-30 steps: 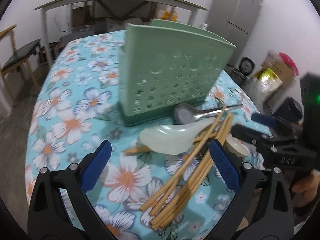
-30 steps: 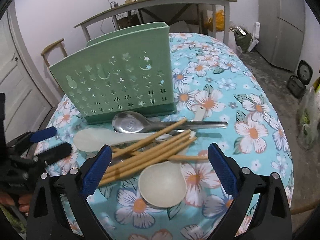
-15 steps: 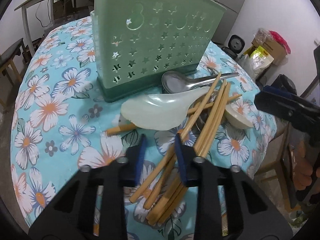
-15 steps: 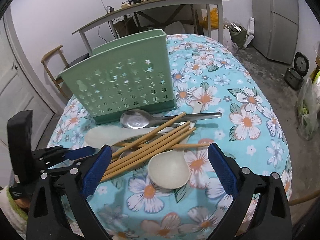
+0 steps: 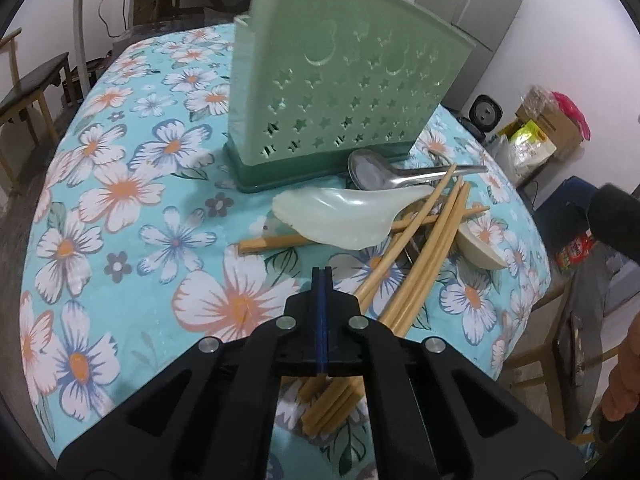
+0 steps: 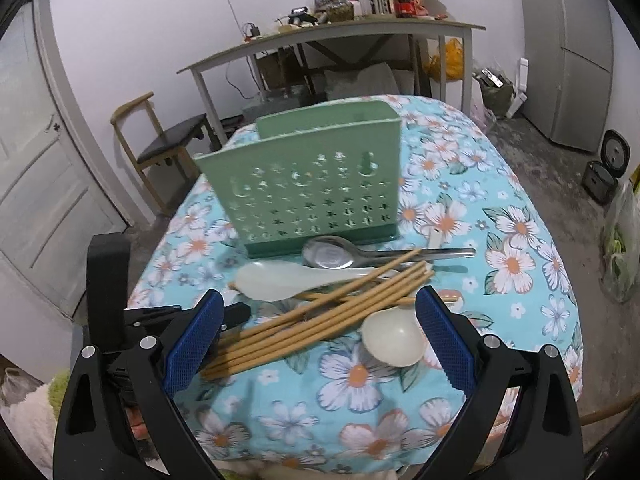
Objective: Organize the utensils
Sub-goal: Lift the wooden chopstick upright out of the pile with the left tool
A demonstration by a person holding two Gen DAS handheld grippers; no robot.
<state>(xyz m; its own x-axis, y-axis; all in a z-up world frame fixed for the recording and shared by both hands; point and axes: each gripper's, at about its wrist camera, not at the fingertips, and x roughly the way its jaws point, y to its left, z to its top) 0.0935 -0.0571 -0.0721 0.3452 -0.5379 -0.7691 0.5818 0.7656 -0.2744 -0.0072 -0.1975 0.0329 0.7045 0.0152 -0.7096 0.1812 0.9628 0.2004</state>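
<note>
my left gripper (image 5: 322,276): black plastic arms, blue ribbed pads pressed flat together, nothing between them, tip just beside the chopsticks (image 5: 416,256). my right gripper (image 6: 320,328): jaws spread wide, blue mesh-textured pads, empty. green holder (image 6: 312,192): upright matte plastic box, walls punched with stars and crescents, on a darker base. at its foot, heaped on the floral tablecloth (image 5: 120,200): smooth bamboo chopsticks, a glossy steel spoon (image 6: 332,254), a translucent pale soup spoon (image 5: 340,216), a cream rounded spoon (image 6: 394,336).
</note>
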